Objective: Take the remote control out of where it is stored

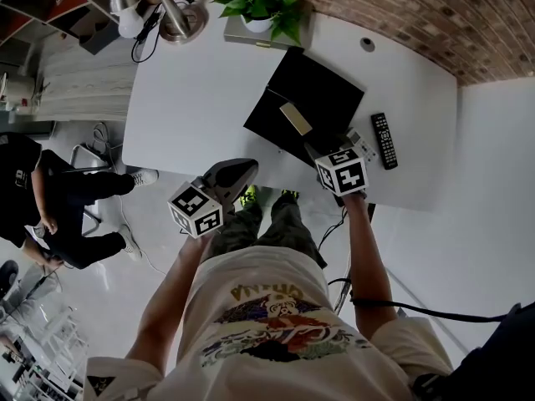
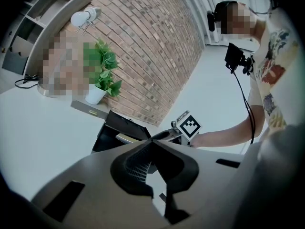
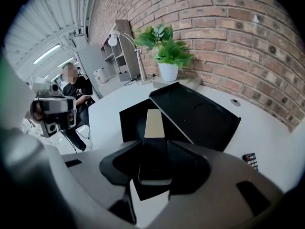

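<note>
My left tongs (image 1: pixel 247 170) are pressed together on nothing. My right tongs (image 3: pixel 153 151) pinch the remote control (image 3: pixel 154 123) by its near end, just above the open black box (image 3: pixel 128 120). Gripped so far back, I reckon it could pivot, slip and fall into the box.

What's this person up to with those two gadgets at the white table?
A person holds a two-fingered gripper in each hand. The right gripper has a slim black-and-beige remote control clamped between its fingers, over an open black box on the white table. The left gripper is shut, empty, off to the side. Another black remote lies on the table.
</note>
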Demonstrator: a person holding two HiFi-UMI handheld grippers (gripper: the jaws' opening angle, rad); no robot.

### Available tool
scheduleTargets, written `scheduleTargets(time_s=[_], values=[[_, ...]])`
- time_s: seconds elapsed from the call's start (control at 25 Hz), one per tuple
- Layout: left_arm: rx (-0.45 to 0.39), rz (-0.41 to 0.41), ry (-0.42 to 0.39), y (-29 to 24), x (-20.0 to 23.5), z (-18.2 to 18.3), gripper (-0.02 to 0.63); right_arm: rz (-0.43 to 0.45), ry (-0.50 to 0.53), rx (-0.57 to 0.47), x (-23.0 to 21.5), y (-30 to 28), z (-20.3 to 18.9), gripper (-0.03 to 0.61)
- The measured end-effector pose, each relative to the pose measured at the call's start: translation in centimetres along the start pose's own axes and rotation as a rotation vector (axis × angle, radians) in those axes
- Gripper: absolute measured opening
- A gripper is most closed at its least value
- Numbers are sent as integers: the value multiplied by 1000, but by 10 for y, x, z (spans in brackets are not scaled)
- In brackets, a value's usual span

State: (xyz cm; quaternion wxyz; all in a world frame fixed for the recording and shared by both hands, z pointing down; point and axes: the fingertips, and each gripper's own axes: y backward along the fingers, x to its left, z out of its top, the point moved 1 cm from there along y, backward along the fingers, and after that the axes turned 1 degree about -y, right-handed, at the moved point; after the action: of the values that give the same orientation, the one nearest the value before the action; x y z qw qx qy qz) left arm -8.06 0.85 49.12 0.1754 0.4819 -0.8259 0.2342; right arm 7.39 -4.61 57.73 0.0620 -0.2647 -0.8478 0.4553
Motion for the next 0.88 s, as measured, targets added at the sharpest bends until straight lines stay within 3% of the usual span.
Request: scheduleTargets(time_s=[0.64,0.68,0.88], values=[[-18,-28,-44,-32,-26,11,-3,-33,5,-82,-21,45,-2,154],[-18,-29,-45,-34,-28,12,-3,-47,6,-106,-26,52,-3,2],[-15,-17,-41,-44,-38,11,-3,-76,-33,-143,-55,67,-12,2]])
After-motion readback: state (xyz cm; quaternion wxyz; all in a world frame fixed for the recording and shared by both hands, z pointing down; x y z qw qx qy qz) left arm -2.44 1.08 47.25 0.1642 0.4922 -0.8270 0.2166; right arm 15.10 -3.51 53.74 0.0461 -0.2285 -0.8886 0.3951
